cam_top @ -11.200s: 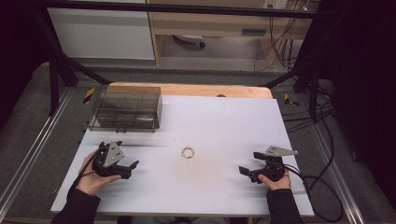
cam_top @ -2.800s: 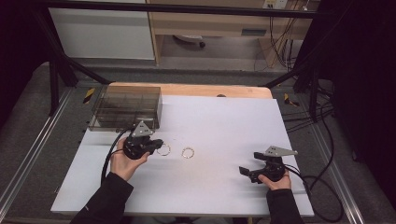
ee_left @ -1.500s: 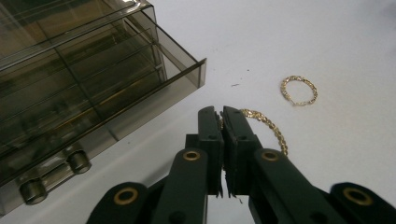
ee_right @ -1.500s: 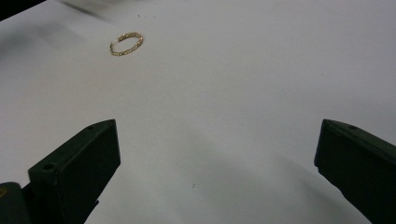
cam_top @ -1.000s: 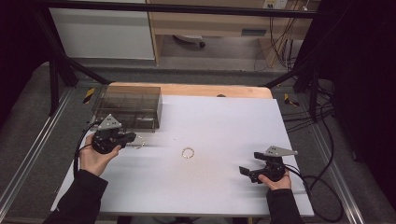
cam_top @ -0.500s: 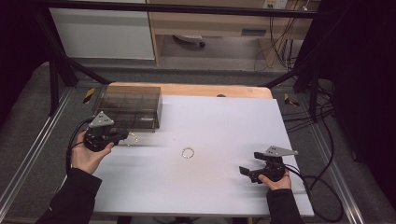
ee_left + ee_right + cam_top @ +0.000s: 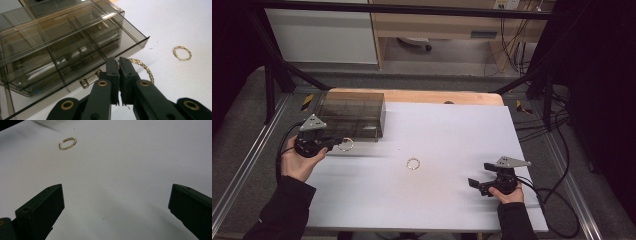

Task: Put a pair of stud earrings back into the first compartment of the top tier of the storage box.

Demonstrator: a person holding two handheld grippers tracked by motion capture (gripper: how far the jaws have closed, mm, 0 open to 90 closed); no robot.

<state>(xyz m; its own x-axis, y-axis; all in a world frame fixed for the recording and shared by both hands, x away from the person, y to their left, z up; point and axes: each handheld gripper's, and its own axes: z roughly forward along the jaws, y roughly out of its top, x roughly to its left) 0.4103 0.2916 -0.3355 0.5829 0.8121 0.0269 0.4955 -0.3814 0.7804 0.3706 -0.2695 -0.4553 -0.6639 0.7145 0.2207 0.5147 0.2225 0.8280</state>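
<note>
My left gripper (image 7: 333,144) (image 7: 118,61) is shut on a gold hoop earring (image 7: 345,144) (image 7: 143,68). It holds the hoop just above the table, right in front of the smoked clear compartment box (image 7: 351,114) (image 7: 62,42), near the metal latch (image 7: 88,80). A second gold hoop (image 7: 413,163) (image 7: 182,53) (image 7: 67,143) lies flat on the white table near its middle. At the table's near right my right gripper (image 7: 474,184) (image 7: 116,192) rests open, with nothing between its wide jaws, and the lying hoop is far ahead of it.
The white tabletop (image 7: 452,135) ends in a wooden strip (image 7: 437,97) at the back. Metal frame rails (image 7: 242,165) run along both sides, and cables (image 7: 557,200) trail at the right. The box's lid looks closed.
My left gripper has carried one hoop leftward from the table's middle to the front of the box, drifting a little further left over the last second. The right gripper has stayed put.
</note>
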